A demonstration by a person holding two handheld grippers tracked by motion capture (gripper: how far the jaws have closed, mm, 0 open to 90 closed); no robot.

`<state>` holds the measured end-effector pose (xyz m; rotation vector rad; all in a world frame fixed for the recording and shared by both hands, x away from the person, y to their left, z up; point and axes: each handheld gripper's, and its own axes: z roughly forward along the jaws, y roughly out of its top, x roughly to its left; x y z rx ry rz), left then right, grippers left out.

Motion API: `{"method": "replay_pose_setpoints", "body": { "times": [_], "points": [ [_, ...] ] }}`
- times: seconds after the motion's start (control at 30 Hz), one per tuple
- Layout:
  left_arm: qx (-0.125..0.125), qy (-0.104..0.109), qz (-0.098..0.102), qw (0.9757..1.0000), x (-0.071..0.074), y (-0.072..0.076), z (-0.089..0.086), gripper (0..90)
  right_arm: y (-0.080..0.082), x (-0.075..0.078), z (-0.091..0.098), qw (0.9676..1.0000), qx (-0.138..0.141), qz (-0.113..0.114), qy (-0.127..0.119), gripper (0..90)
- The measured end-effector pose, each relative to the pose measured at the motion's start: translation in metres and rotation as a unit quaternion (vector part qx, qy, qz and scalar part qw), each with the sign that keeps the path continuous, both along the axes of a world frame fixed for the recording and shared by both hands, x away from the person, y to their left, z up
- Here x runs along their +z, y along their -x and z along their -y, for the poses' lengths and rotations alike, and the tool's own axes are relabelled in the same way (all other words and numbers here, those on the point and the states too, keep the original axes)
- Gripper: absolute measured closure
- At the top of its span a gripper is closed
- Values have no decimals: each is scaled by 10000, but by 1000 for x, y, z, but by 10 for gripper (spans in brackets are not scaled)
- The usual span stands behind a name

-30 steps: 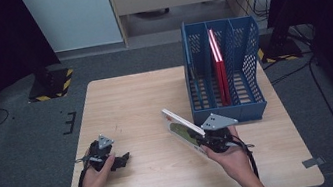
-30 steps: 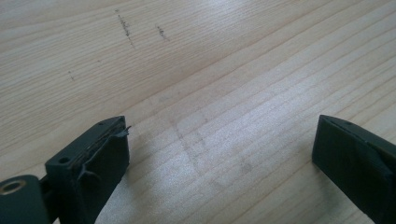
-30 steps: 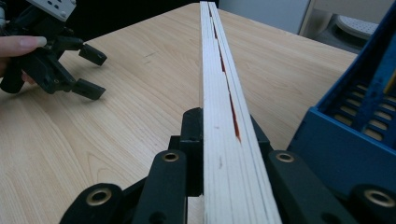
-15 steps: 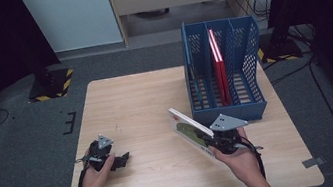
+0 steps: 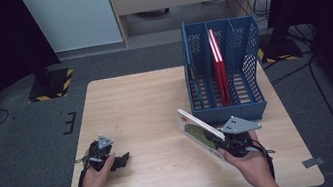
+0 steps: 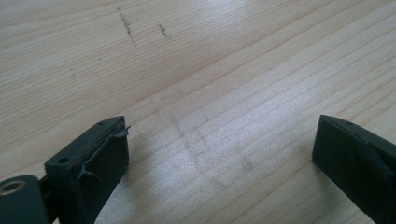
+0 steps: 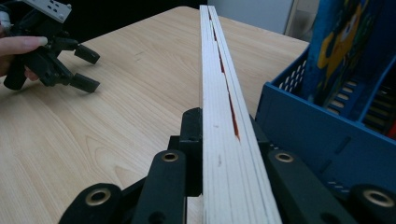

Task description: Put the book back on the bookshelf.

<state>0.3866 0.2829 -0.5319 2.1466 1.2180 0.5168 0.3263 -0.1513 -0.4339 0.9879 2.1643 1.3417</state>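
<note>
Grey carpet floor around a light wooden table [image 5: 145, 102]; pale cabinet panel at the far wall, dark equipment on both sides, yellow-black striped floor blocks at far left and far right, cables on the floor at far right. Table wood is pale with straight grain; a few dark scuff marks show close up in the left gripper view.

Blue mesh file rack [image 5: 230, 108] stands on the far right part of the table, with upright compartments. Red book [image 5: 219, 67] stands upright in a middle compartment.

Right gripper [image 5: 222, 141] sits at the near right, just in front of the rack. Its fingers are clamped on the lower part of a white-covered book [image 7: 219, 107], held off the table and tilted, its top end pointing left and far. In the right gripper view the book runs edge-on straight away from the fingers, page block showing, with a red sliver along the edge.

Left gripper [image 5: 123, 160] is at the near left, low over the table, well apart from the book. Fingers [image 6: 93, 158] spread wide, nothing between them, bare wood underneath.
</note>
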Motion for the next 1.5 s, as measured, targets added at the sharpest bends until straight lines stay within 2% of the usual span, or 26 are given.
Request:
{"method": "replay_pose_setpoints", "body": {
  "times": [0.4,0.7,1.0,1.3,1.5],
  "points": [
    [30,60,-20,10000,-1,0,0,22,13,4,26,9998,-200,-3,-36,761],
    [28,75,-22,10000,-1,-1,0,17,22,20,38,9993,-272,58,-261,761],
    [53,137,-22,9999,-2,-1,-1,14,18,39,43,9990,-370,132,-214,761],
    [43,168,14,9998,-4,0,1,4,10,57,57,9974,-639,241,-216,761],
    [47,177,18,9998,-4,0,1,2,5,62,67,9959,-843,262,-218,761]
  ]
}}
